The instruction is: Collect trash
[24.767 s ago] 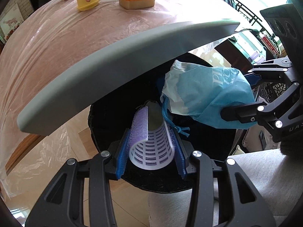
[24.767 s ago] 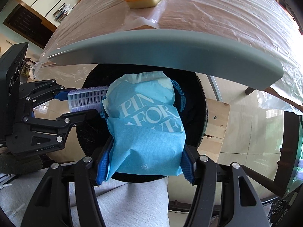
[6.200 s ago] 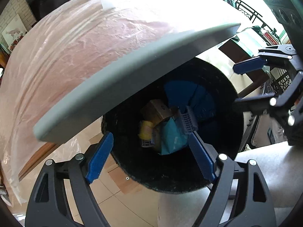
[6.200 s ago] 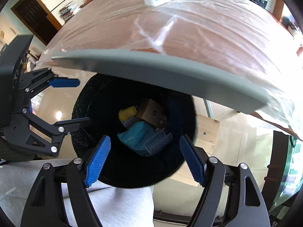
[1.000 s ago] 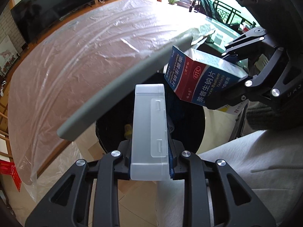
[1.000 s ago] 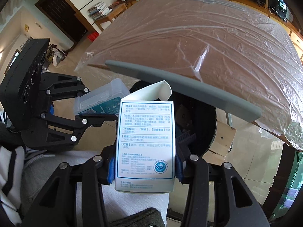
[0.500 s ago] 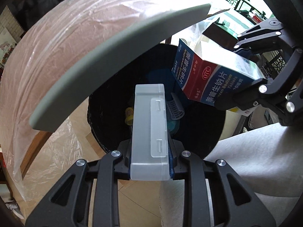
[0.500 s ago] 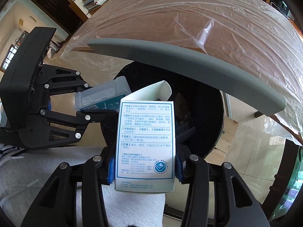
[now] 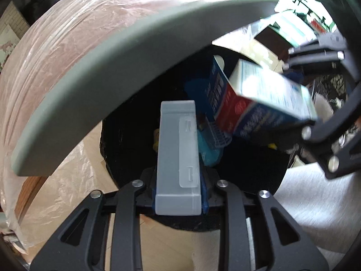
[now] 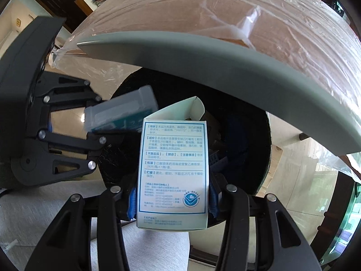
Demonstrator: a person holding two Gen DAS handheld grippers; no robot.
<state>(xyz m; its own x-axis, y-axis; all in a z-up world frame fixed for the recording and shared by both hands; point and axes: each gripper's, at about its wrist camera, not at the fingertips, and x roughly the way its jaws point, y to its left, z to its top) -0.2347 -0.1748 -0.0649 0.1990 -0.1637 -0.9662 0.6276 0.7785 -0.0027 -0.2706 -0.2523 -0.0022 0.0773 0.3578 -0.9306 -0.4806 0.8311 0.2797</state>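
The left gripper [image 9: 179,188] has its jaws opening around a translucent plastic case [image 9: 178,155], whose sides the blue pads still flank closely, so it is barely released. The right gripper [image 10: 172,197] is likewise opening, with a white medicine box [image 10: 172,169] standing between its blue pads, top flap raised. Both items hang over the mouth of a black trash bin [image 10: 255,158], which sits below the grey edge of a plastic-covered table [image 10: 225,52]. Inside the bin lie a blue bag [image 9: 208,149] and a small slotted basket [image 9: 220,135]. Grey trouser fabric [image 9: 304,205] shows beside the bin.
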